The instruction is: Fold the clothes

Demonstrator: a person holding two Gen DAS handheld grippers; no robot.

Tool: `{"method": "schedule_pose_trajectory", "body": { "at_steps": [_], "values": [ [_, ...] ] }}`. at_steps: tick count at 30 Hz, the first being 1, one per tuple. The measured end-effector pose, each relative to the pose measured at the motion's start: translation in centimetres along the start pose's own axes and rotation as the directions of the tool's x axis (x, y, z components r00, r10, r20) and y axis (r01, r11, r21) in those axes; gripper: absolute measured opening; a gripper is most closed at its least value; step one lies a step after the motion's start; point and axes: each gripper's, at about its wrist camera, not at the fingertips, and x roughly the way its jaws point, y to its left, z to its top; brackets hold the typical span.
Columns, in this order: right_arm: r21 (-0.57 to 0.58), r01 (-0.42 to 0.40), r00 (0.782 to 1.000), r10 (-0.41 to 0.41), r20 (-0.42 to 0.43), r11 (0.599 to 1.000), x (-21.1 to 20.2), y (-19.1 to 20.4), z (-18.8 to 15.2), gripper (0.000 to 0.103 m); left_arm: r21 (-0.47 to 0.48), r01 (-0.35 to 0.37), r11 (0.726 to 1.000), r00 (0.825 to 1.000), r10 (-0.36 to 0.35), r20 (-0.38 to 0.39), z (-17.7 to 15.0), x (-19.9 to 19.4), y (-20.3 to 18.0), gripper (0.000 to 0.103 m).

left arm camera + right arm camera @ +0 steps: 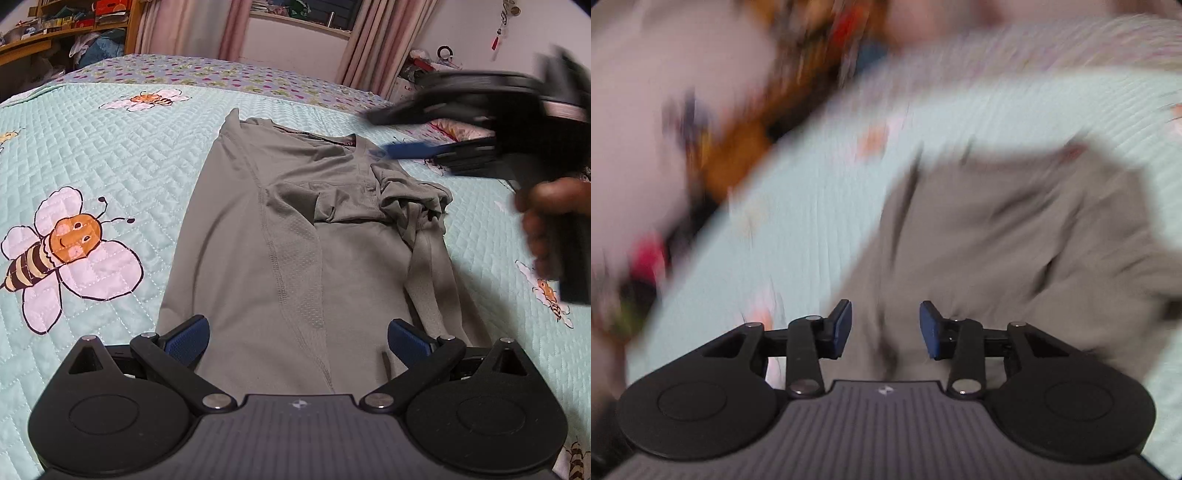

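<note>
Lying lengthwise ahead of the spread, empty left gripper (298, 341) jaws, the grey shirt (295, 236) sits nearer them than the right gripper (885, 328), likewise parted and empty.

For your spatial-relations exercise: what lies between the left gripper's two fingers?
The grey shirt on the quilt spans the left gripper's gap, unpinched, in the left wrist view.

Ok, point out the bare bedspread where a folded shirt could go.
The widest free patch is the mint quilted bedspread left of the grey long-sleeved shirt, around the big embroidered bee. A narrower strip lies beyond the collar, before the floral border. The right side is crowded: bunched sleeve, right gripper, hand.
</note>
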Motion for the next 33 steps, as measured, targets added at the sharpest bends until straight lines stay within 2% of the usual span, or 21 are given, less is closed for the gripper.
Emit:
{"method": "schedule_pose_trajectory", "body": {
  "at_steps": [1,2,4,7,9,13,15,16,18,19,21,22,25,27,28,30,31,32,33],
  "values": [
    [0.019,0.051,0.996,-0.053,0.072,0.999,-1.8,-0.8,0.3,0.057,-0.003,0.002,1.000,1.000,-0.002,0.000,0.0,0.0,0.0,0.102],
    [0.064,0.099,0.989,-0.106,0.107,0.993,-3.0,-1.9,0.3,0.063,-0.004,0.001,1.000,1.000,-0.001,0.001,0.0,0.0,0.0,0.102],
    [0.172,0.185,0.966,-0.212,0.150,0.968,-5.2,-4.6,0.1,0.065,0.003,-0.006,1.000,1.000,0.006,0.002,-0.1,0.0,-0.2,0.102],
    [0.377,0.178,0.964,-0.238,0.118,0.909,-6.0,-8.6,-1.5,0.065,0.017,-0.018,1.000,1.000,0.018,0.005,-0.2,0.0,-0.5,0.102],
    [0.418,0.213,0.954,-0.281,0.107,0.883,-5.9,-9.9,-2.5,0.065,0.025,-0.025,0.999,1.000,0.025,0.006,-0.3,0.1,-0.6,0.102],
    [0.457,0.196,0.958,-0.270,0.102,0.868,-4.3,-12.3,-3.3,0.066,0.044,-0.041,0.998,0.999,0.040,0.010,-0.4,0.3,-0.8,0.102],
    [0.442,0.176,0.960,-0.253,0.122,0.880,-3.7,-12.6,-2.9,0.067,0.056,-0.051,0.997,0.999,0.051,0.012,-0.4,0.3,-1.0,0.102],
    [0.432,0.165,0.961,-0.244,0.133,0.887,-3.4,-12.7,-2.7,0.071,0.060,-0.055,0.997,0.998,0.055,0.012,-0.5,0.4,-1.1,0.102],
    [0.411,0.149,0.968,-0.217,0.125,0.899,-2.7,-13.1,-2.3,0.071,0.069,-0.063,0.996,0.998,0.062,0.013,-0.5,0.4,-1.2,0.102],
    [0.392,0.157,0.968,-0.220,0.120,0.907,-2.5,-13.1,-2.1,0.066,0.070,-0.064,0.996,0.998,0.063,0.013,-0.5,0.4,-1.3,0.102],
    [0.327,0.181,0.970,-0.223,0.095,0.928,-2.5,-12.6,-1.4,0.033,0.069,-0.063,0.996,0.998,0.062,0.013,-0.5,0.4,-1.2,0.102],
    [0.305,0.181,0.972,-0.217,0.087,0.935,-2.6,-12.3,-1.1,0.005,0.066,-0.060,0.996,0.998,0.060,0.012,-0.5,0.4,-1.2,0.102],
    [0.224,0.191,0.975,-0.212,0.072,0.956,-2.9,-10.6,-0.2,0.006,0.048,-0.045,0.998,0.999,0.044,0.010,-0.3,0.3,-0.8,0.102],
    [0.166,0.245,0.965,-0.257,0.056,0.955,-2.7,-9.3,0.7,0.006,0.036,-0.034,0.999,0.999,0.034,0.010,-0.2,0.2,-0.6,0.102],
    [0.130,0.282,0.958,-0.286,0.013,0.951,-2.2,-8.9,0.9,0.009,0.031,-0.029,0.999,1.000,0.029,0.010,-0.2,0.2,-0.6,0.102],
    [0.048,0.353,0.933,-0.348,-0.089,0.934,-1.1,-8.3,1.2,0.024,0.033,-0.030,0.999,1.000,0.029,0.012,-0.2,0.2,-0.6,0.102],
    [0.031,0.378,0.921,-0.373,-0.111,0.925,-0.9,-8.1,1.2,0.036,0.035,-0.031,0.999,0.999,0.031,0.012,-0.3,0.2,-0.7,0.102],
    [0.026,0.416,0.907,-0.412,-0.091,0.909,-1.2,-7.7,1.4,0.042,0.038,-0.034,0.999,0.999,0.033,0.012,-0.3,0.3,-0.7,0.102],
    [0.010,0.446,0.894,-0.445,-0.046,0.895,-1.8,-7.0,1.6,0.044,0.039,-0.035,0.999,0.999,0.034,0.012,-0.3,0.3,-0.8,0.102]
  ]
}}
